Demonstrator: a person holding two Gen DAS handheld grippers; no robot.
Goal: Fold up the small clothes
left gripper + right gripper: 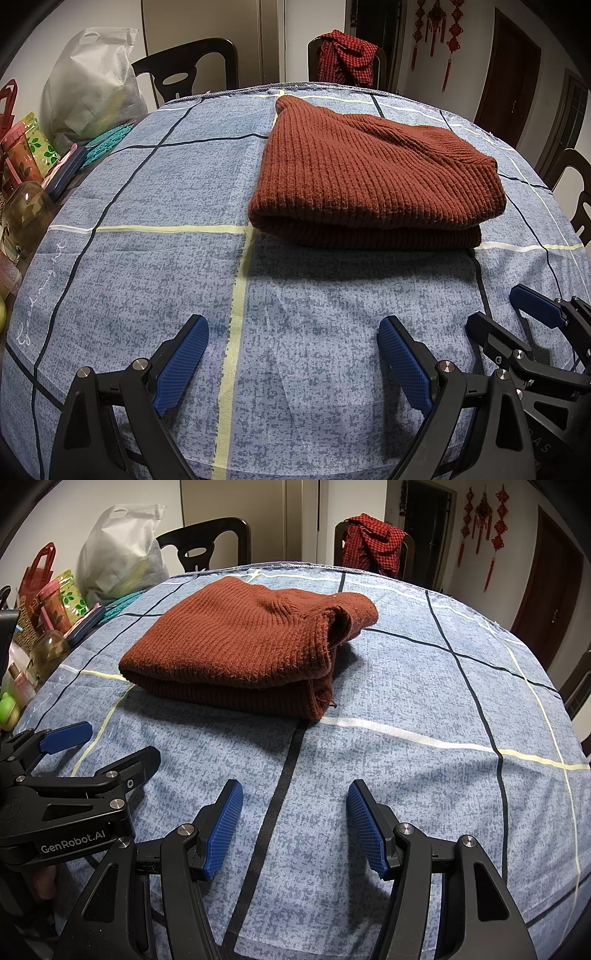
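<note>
A rust-brown ribbed knit sweater point(373, 173) lies folded into a thick stack on the blue checked tablecloth point(155, 280), toward the far side. The right wrist view has the sweater point(243, 646) left of centre. My left gripper point(293, 332) hovers open over bare cloth, well short of the sweater's near fold, nothing between its blue pads. My right gripper point(295, 797) is open too, above the cloth, in front of the sweater's right end. Each gripper shows in the other's view: the right one point(517, 314) at the right edge, the left one point(110, 742) at the left edge.
Clutter lines the table's left edge: a white bag point(92, 85), a red bag point(38, 572), snack packets point(37, 147), a glass jar point(26, 218) and a teal mat point(107, 142). Dark chairs point(192, 66) stand behind the table; one carries a red checked cloth point(347, 55).
</note>
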